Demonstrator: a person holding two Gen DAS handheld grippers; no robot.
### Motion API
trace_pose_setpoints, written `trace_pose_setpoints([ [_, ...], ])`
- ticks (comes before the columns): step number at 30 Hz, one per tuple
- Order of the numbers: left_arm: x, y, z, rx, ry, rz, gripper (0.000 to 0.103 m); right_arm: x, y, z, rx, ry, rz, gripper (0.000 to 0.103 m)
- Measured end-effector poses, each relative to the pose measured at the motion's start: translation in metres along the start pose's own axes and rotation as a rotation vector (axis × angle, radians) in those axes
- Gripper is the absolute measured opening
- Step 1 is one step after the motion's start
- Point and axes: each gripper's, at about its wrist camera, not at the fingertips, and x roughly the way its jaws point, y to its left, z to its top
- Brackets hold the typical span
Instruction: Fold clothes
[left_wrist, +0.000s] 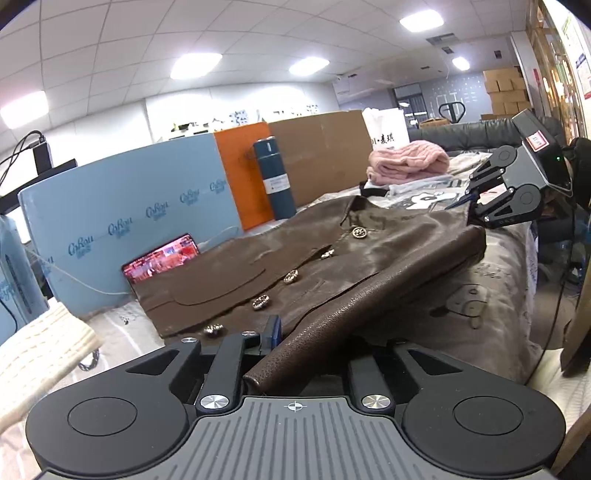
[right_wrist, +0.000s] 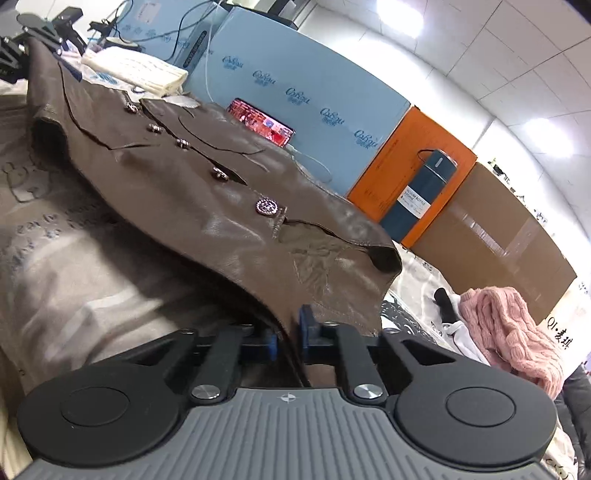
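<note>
A brown leather jacket (left_wrist: 317, 258) with metal buttons lies front-up on a bed covered by a grey printed sheet (left_wrist: 480, 302). Its near sleeve is folded along the jacket's right side. My left gripper (left_wrist: 291, 343) is shut on the sleeve's cuff end at the jacket's lower edge. My right gripper (right_wrist: 288, 332) is shut on the jacket's shoulder edge near the collar (right_wrist: 384, 258); it also shows in the left wrist view (left_wrist: 476, 210) at the far right of the jacket. The jacket (right_wrist: 192, 177) fills the middle of the right wrist view.
A phone (left_wrist: 162, 258) with a lit screen leans on a blue foam board (left_wrist: 122, 221). A teal bottle (left_wrist: 275, 177), an orange board and cardboard stand behind. A pink knit sweater (left_wrist: 406, 162) lies past the collar. A cream knit (left_wrist: 40, 350) lies at left.
</note>
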Motion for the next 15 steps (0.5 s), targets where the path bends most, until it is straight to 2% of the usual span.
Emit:
trace_pose_setpoints([
  [2, -0.010, -0.005, 0.002, -0.012, -0.023, -0.029, 0.011, -0.011, 0.001, 0.001, 0.000, -0.010, 0.006, 0.006],
  [5, -0.025, -0.011, 0.010, -0.001, -0.070, -0.062, 0.009, -0.031, -0.002, 0.004, -0.002, -0.038, -0.031, 0.005],
  [8, -0.037, -0.008, 0.022, -0.008, -0.162, -0.055, 0.009, -0.052, -0.007, 0.009, 0.005, -0.101, -0.080, 0.005],
  [11, -0.034, 0.010, 0.029, -0.105, -0.252, 0.012, 0.010, -0.057, -0.018, 0.018, 0.008, -0.167, -0.138, 0.005],
  [13, -0.021, 0.021, 0.030, -0.167, -0.262, 0.059, 0.010, -0.048, -0.028, 0.021, 0.043, -0.213, -0.153, 0.005],
  [15, -0.004, 0.028, 0.031, -0.200, -0.247, 0.102, 0.010, -0.036, -0.033, 0.024, 0.047, -0.218, -0.142, 0.005],
])
